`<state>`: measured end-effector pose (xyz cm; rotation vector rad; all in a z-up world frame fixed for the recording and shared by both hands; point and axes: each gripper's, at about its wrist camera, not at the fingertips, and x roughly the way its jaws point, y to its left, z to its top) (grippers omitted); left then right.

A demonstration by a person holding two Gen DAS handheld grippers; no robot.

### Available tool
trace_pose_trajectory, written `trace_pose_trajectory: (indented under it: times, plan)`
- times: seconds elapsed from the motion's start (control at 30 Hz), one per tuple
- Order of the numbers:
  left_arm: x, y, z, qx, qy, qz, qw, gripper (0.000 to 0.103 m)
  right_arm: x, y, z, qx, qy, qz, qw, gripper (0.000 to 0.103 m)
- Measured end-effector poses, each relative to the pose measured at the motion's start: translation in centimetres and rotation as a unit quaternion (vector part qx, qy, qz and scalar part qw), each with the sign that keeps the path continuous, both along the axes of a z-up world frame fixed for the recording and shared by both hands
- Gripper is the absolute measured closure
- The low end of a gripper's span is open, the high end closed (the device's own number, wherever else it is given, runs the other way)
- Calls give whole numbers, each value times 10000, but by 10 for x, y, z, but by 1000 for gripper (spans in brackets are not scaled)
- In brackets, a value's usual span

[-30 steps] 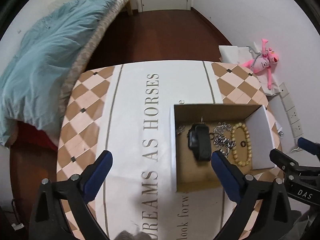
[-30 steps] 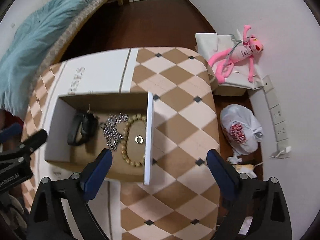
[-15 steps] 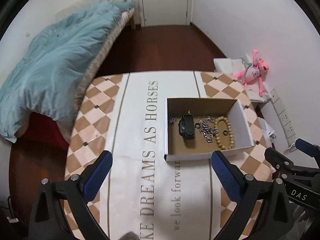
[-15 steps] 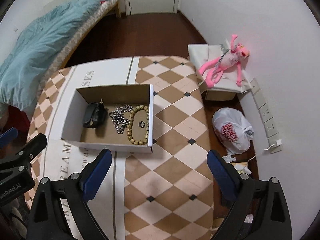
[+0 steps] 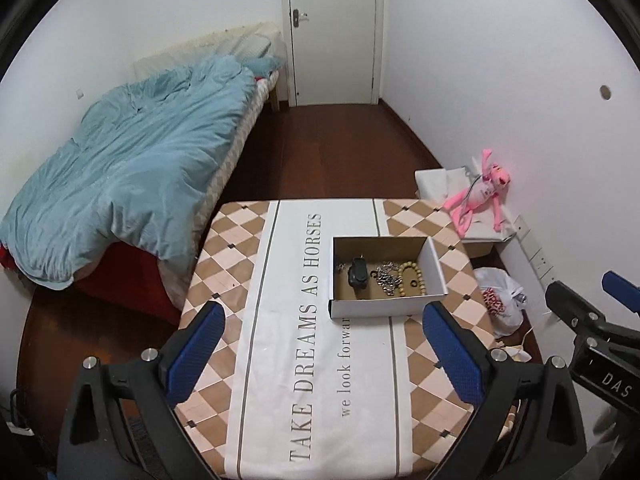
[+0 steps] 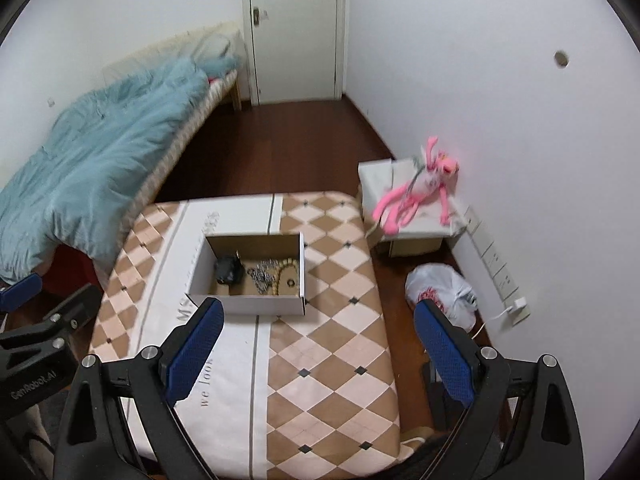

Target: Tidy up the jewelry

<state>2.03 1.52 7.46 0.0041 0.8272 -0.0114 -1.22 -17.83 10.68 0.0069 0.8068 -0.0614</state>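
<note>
Left wrist view: the left gripper fills the lower frame with its blue pads spread wide and nothing between them, above the table, whose cloth bears printed lettering. Right of centre sits the cardboard box, holding a black band, a silver chain and a bead bracelet. In the right wrist view the right gripper likewise gapes wide and empty, the box left of centre.

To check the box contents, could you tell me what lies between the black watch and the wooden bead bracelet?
A silver chain lies between the black watch and the wooden bead bracelet, inside the cardboard box; the left wrist view shows it best.
</note>
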Motion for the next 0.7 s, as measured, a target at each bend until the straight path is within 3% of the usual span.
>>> trace_pose_trajectory:
  times: [0.33, 0.7]
  plan:
    - [-26, 2, 35, -39, -263, 49, 9996, 2, -37, 12, 51, -229, -493, 35, 9985, 0]
    - [-18, -1, 34, -67, -149, 77, 9998, 2, -25, 11, 53, -104, -384, 10, 9992, 0]
